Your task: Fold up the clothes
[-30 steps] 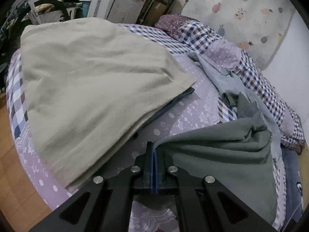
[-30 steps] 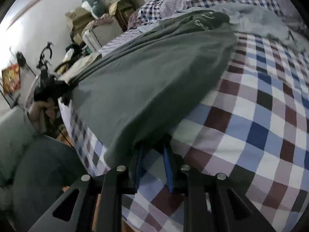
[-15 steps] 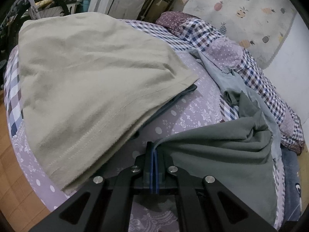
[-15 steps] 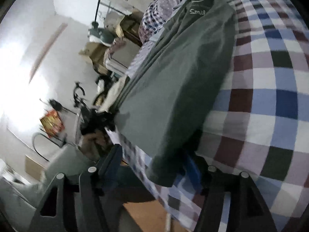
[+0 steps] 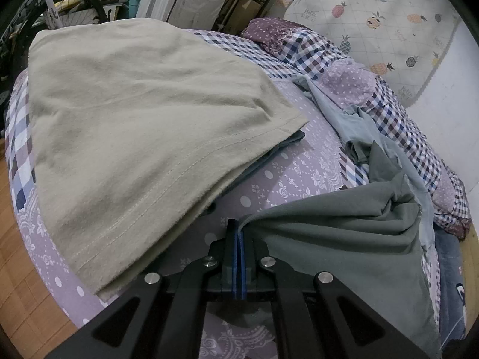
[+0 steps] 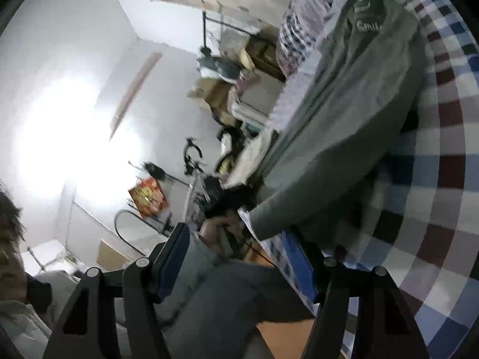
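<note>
A dark green shirt [image 5: 353, 239] lies across the bed, stretched toward my left gripper [image 5: 238, 227], which is shut on its near corner. In the right wrist view the same green shirt [image 6: 353, 113] runs along the checked bedspread [image 6: 443, 179], printed lettering at its far end. My right gripper [image 6: 239, 251] stands open beside the shirt's lower edge with nothing between its fingers; the view is tilted and blurred. A folded beige garment [image 5: 143, 137] lies on the left of the bed over a dark blue one [image 5: 284, 146].
A light blue-grey garment [image 5: 350, 119] lies crumpled by the checked pillows [image 5: 314, 45]. Boxes and a suitcase [image 5: 179, 0] stand behind the bed, a bicycle [image 5: 74, 6] at far left. A person's hand [image 6: 221, 227] and grey trouser leg [image 6: 227, 299] sit below the bed's edge.
My right gripper has let go of the green shirt's edge, opened wide and rolled away toward the room. The left gripper keeps its hold and has barely moved.
</note>
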Demonstrator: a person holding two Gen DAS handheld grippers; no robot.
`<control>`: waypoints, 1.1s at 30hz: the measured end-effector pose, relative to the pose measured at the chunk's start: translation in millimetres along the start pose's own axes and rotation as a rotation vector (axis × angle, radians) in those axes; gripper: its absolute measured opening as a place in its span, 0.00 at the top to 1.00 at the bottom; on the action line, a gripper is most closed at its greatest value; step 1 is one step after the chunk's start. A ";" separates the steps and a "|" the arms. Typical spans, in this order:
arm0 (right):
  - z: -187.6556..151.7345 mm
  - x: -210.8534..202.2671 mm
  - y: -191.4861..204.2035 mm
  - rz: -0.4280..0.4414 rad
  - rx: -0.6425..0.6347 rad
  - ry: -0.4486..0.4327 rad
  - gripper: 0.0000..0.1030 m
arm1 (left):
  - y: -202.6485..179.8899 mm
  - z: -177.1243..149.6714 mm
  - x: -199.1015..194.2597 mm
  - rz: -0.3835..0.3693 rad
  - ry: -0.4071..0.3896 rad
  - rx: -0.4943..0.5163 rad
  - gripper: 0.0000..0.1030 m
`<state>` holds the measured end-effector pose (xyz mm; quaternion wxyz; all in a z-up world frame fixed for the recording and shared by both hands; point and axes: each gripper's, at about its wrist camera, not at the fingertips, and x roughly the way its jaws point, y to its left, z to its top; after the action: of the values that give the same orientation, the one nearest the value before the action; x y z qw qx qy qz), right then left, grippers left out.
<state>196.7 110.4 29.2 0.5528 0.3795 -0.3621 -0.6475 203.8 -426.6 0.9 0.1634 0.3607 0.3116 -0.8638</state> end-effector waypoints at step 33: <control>-71.3 12.2 28.3 -1.062 -0.624 0.263 0.53 | 0.4 1.3 1.5 -0.021 -0.009 -0.028 1.00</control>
<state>271.5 91.1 21.2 0.2804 0.4052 0.1527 -0.8567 202.2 -427.8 0.3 0.1608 0.3515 0.3264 -0.8626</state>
